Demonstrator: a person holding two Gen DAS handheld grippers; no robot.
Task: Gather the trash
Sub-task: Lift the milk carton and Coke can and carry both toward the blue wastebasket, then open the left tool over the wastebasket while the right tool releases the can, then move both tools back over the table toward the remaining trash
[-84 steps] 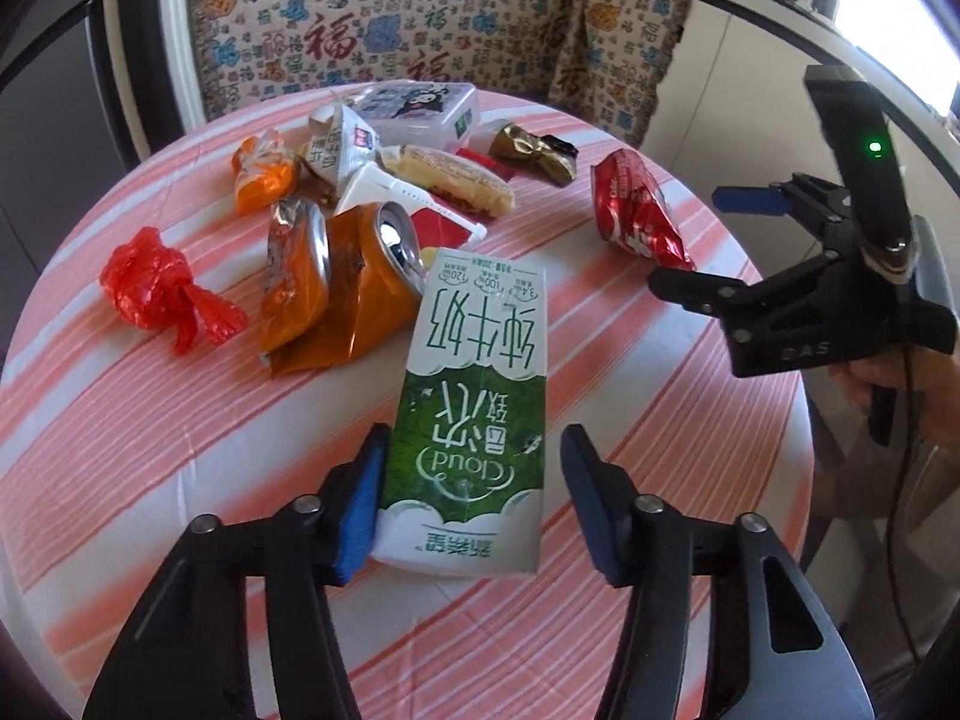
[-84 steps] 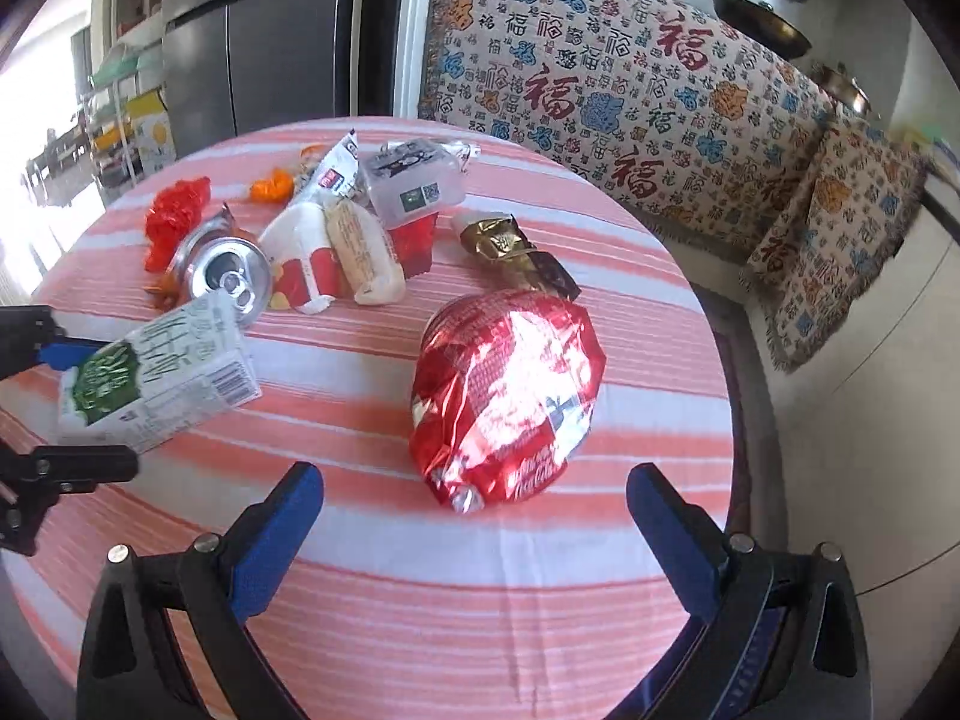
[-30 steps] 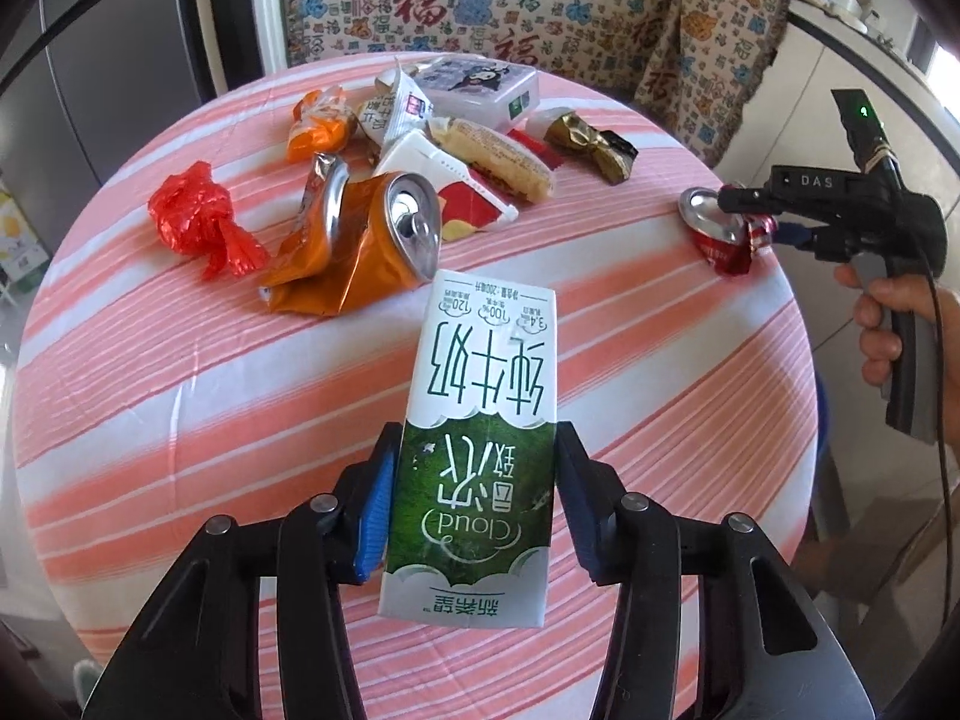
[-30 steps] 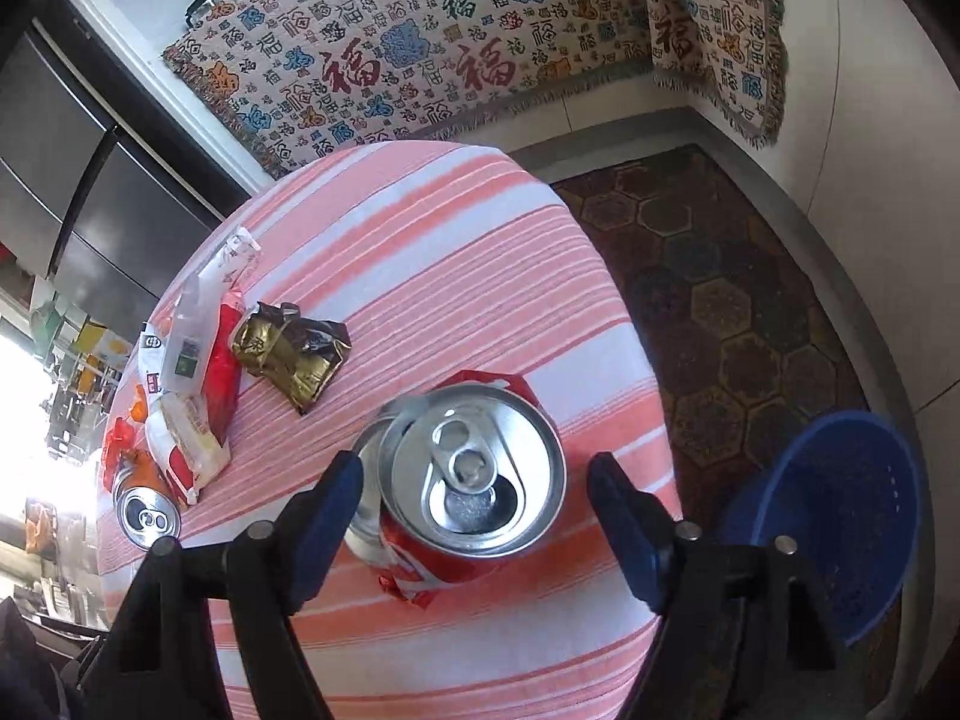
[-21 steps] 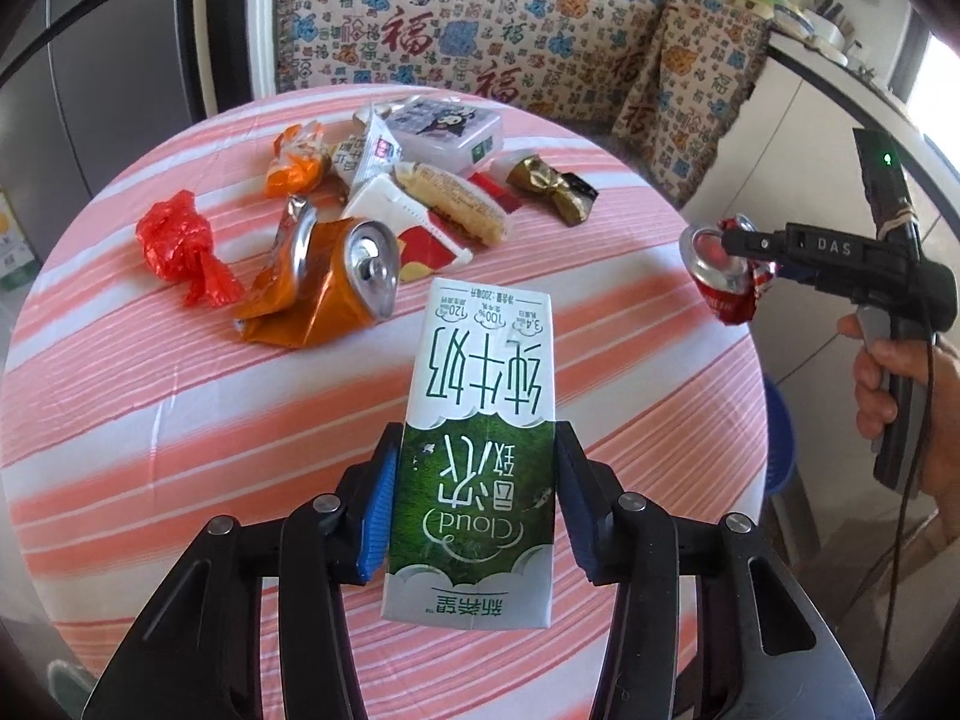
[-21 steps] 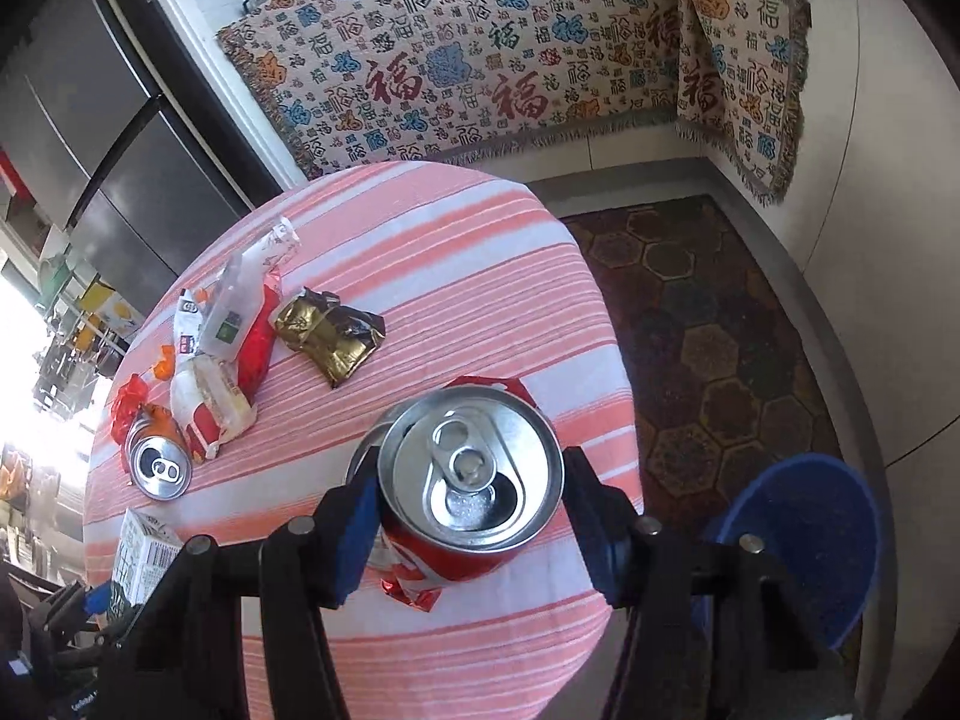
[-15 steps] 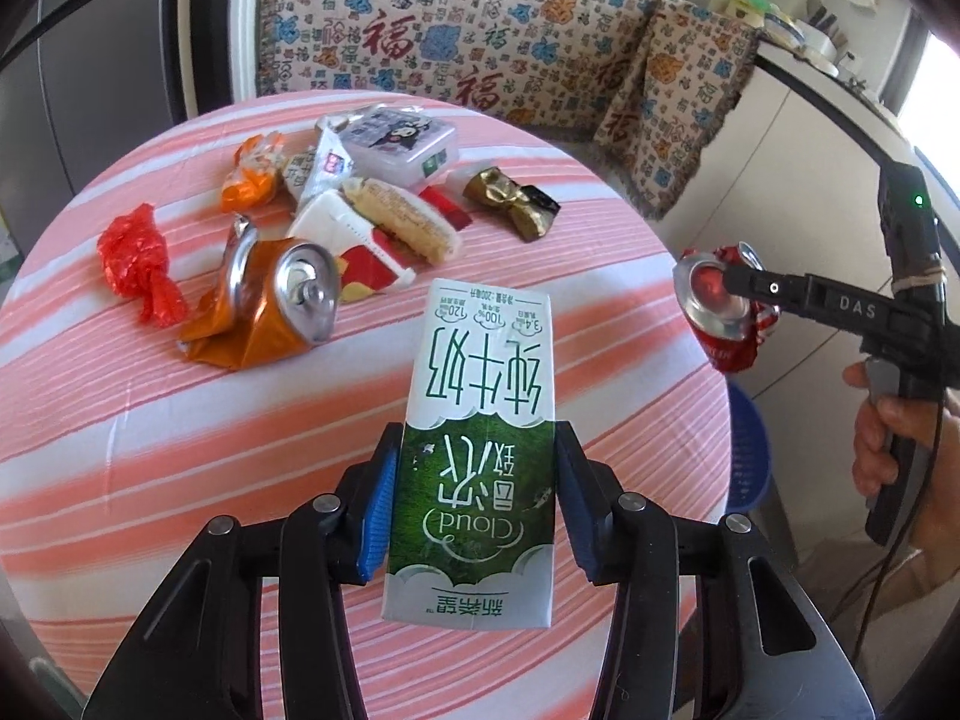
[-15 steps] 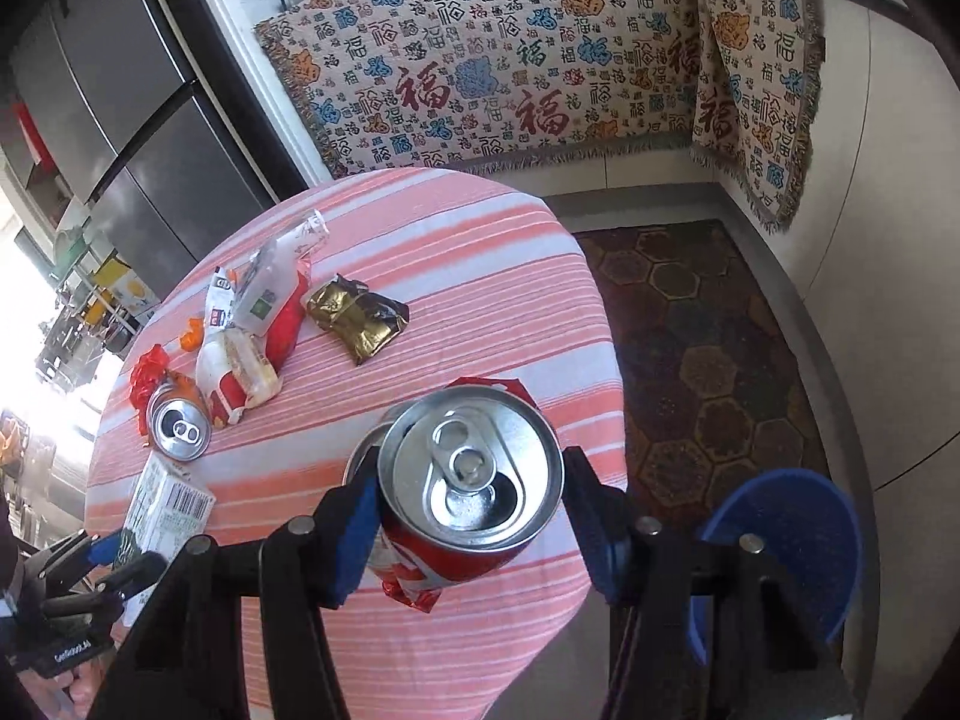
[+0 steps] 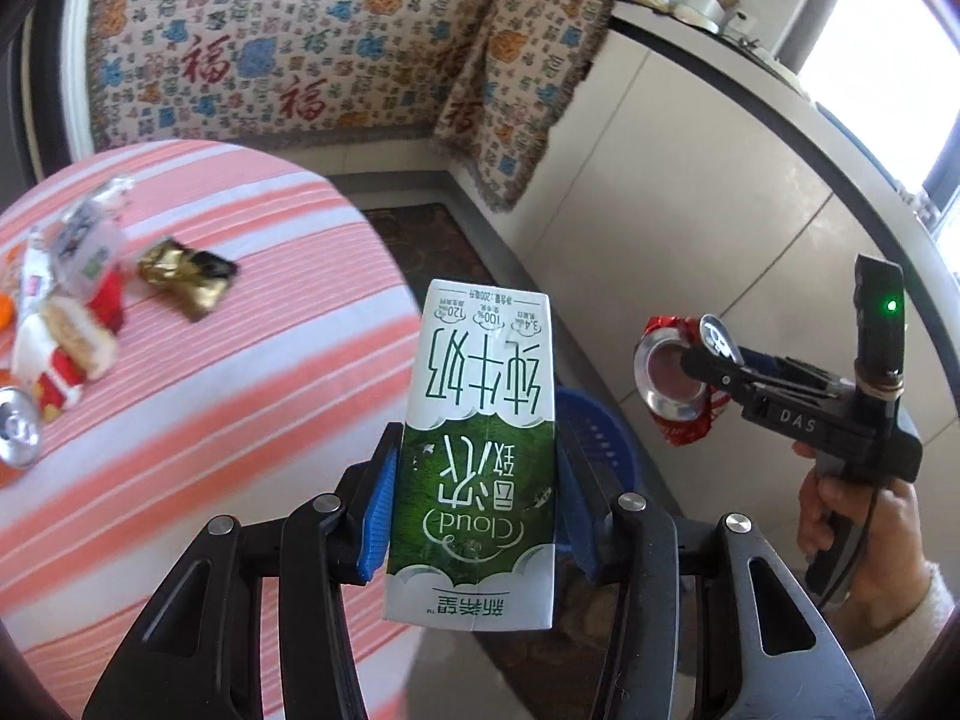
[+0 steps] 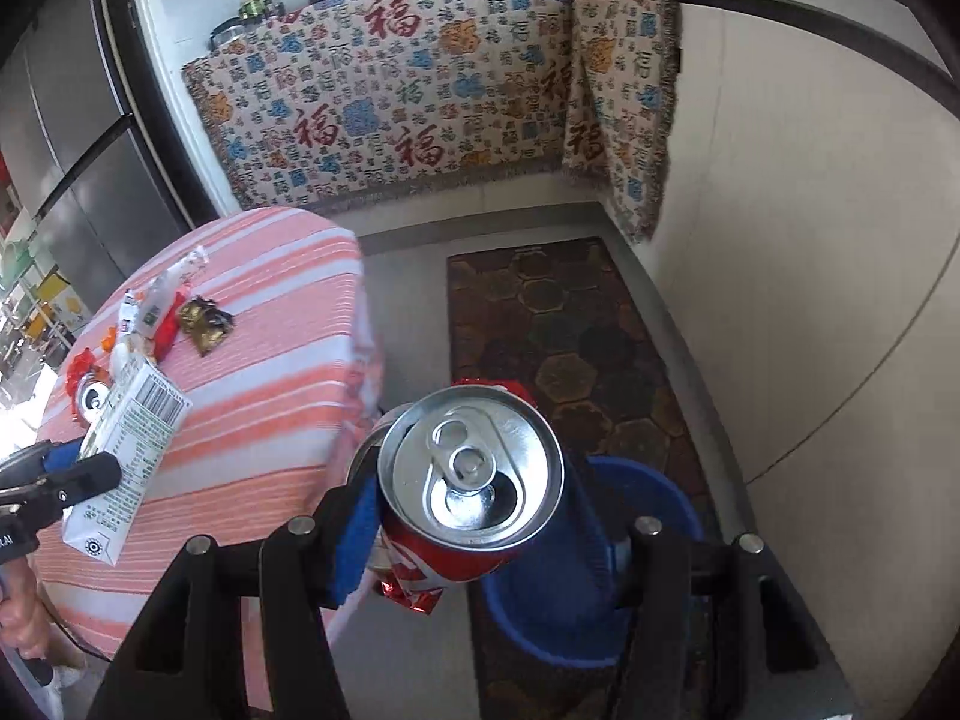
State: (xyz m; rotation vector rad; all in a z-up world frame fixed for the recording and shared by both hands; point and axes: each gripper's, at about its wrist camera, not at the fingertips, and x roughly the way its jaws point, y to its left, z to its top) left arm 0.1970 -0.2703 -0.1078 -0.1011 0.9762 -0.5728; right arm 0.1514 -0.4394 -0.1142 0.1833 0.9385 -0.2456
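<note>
While the left claw (image 9: 474,516) squeezes the green and white milk box (image 9: 477,450) between its blue pads (image 9: 379,510), the left view shows the box up in the air, past the right edge of the striped table (image 9: 198,396). Right of the box, the right claw (image 9: 708,372) holds a crushed red can (image 9: 675,387). A blue bin (image 9: 600,438) sits on the floor behind the box. Far left on the table lie a gold wrapper (image 9: 186,276), more wrappers and a silver can top (image 9: 18,435).

From the right view, the right claw (image 10: 474,516) grips the red can (image 10: 471,480) tight, right over the blue bin (image 10: 666,504). Left of it, the left claw (image 10: 66,480) holds the milk box (image 10: 129,444) over the table (image 10: 258,420). A dark mat (image 10: 570,360) lies on the far floor.
</note>
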